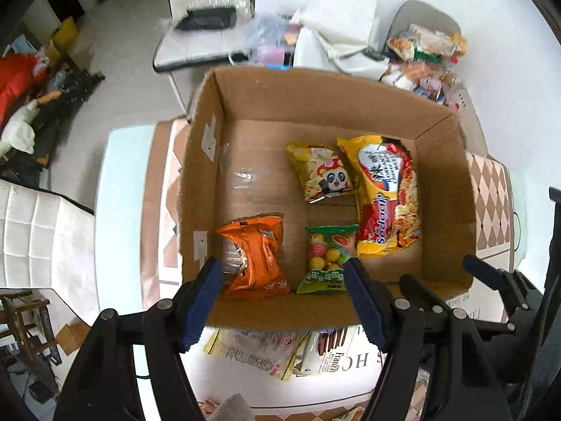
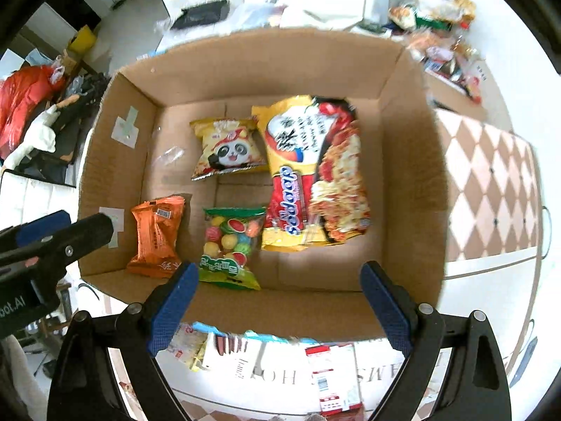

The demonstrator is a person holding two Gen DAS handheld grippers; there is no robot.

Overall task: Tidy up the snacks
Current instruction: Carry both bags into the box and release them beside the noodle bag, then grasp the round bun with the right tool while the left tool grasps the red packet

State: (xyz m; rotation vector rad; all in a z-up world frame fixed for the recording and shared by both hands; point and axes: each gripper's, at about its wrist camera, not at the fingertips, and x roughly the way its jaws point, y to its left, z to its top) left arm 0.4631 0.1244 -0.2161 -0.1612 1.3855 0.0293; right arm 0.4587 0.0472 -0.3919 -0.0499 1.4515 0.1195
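Observation:
An open cardboard box holds several snacks: an orange packet, a green candy bag, a yellow panda packet and a large red-yellow noodle packet. My left gripper is open and empty above the box's near wall. My right gripper is open and empty above the near wall too. More snack packets lie on the table in front of the box.
A pile of other snacks sits beyond the box at the back right. The table has a checked cloth. White chairs stand behind and to the left. The left gripper's finger shows in the right wrist view.

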